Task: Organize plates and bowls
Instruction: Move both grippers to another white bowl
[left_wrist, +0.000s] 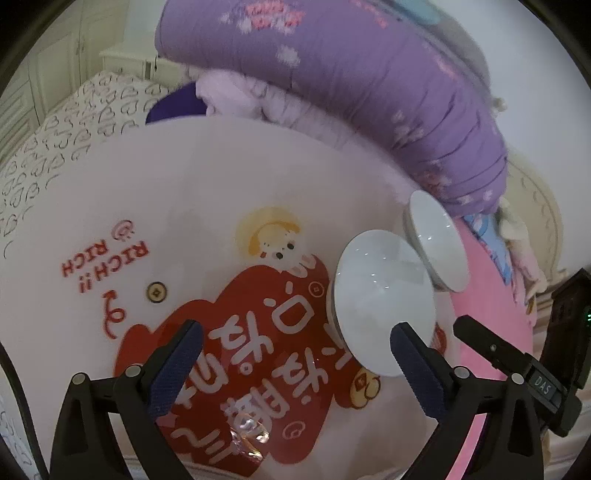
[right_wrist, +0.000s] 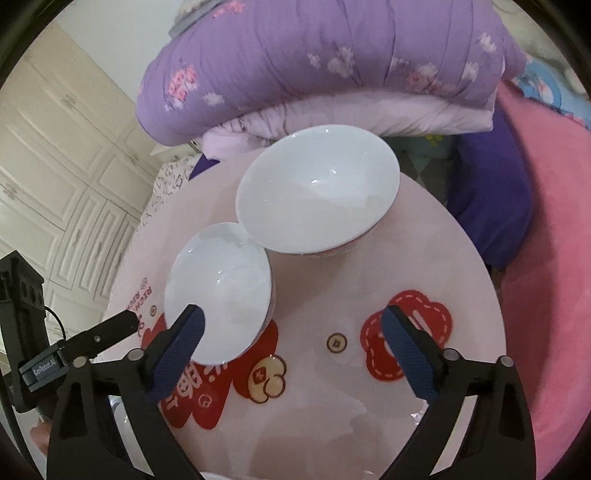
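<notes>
Two white bowls stand on a round pink table printed with red cartoon art. In the right wrist view the smaller bowl is near and left, the larger bowl behind it, rims close together. My right gripper is open and empty, its left finger beside the small bowl's near rim. In the left wrist view the near bowl and the far bowl sit at the right. My left gripper is open and empty, its right finger in front of the near bowl.
A folded purple quilt lies on the bed behind the table. A pink blanket is to the right. White wardrobe doors stand at the left. The other gripper's body shows at each view's edge, black in the left wrist view.
</notes>
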